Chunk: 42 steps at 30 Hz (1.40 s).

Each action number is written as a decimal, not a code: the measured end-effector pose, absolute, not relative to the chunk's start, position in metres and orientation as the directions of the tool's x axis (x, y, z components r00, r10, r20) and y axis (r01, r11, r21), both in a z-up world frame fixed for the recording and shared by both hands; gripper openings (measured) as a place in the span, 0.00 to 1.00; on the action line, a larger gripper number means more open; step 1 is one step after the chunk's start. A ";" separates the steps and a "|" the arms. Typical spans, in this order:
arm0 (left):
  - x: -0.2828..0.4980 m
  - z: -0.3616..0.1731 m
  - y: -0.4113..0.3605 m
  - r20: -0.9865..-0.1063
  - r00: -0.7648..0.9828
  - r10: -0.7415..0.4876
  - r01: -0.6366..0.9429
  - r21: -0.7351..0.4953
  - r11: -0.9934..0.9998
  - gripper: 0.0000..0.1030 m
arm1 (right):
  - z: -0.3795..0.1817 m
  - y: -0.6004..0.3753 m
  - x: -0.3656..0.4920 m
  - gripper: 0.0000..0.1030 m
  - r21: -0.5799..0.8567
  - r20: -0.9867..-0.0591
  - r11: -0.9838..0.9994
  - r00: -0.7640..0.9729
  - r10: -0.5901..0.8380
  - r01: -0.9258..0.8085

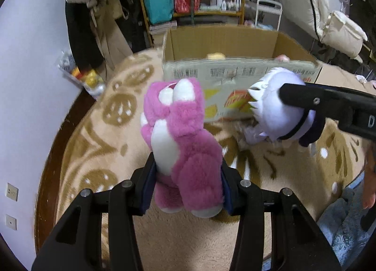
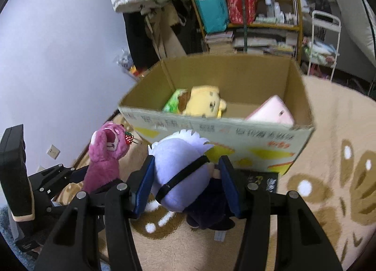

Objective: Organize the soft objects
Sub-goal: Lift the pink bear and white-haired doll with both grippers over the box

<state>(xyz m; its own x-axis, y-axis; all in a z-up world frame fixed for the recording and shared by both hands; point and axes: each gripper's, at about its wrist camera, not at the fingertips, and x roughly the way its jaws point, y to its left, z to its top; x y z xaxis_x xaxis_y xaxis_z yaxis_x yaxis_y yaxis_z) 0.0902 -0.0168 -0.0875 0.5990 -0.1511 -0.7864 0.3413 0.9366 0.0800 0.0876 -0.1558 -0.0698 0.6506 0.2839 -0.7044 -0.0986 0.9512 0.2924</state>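
Pink plush bear [image 1: 185,144] upright in left tongs [image 1: 186,177] — head up, away.

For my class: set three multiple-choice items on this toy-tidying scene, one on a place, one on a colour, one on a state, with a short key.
1. Where is the yellow plush?
A. on the rug
B. inside the cardboard box
C. on the shelf

2. What colour is the bear in the left gripper?
A. pink and white
B. green
C. blue

3. What state is the right gripper in?
A. open, holding nothing
B. lying on the rug
C. shut on the white-haired doll

Key: B, it lies behind the box's front wall; A, pink fur with white patches; C, both pads press the doll.
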 end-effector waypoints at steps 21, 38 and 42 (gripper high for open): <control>0.059 0.010 -0.031 -0.489 0.837 -0.246 0.344 0.119 0.931 0.45 | 0.024 -0.197 0.057 0.56 0.262 -0.484 0.962 0.853 0.197 -0.074; 0.092 0.048 -0.063 -0.396 0.874 -0.281 0.365 0.154 0.918 0.45 | 0.036 -0.226 0.079 0.57 0.310 -0.382 0.950 0.912 0.151 -0.027; 0.101 0.047 -0.069 -0.389 0.878 -0.280 0.368 0.174 0.913 0.45 | 0.034 -0.229 0.084 0.57 0.345 -0.362 0.938 0.918 0.163 -0.031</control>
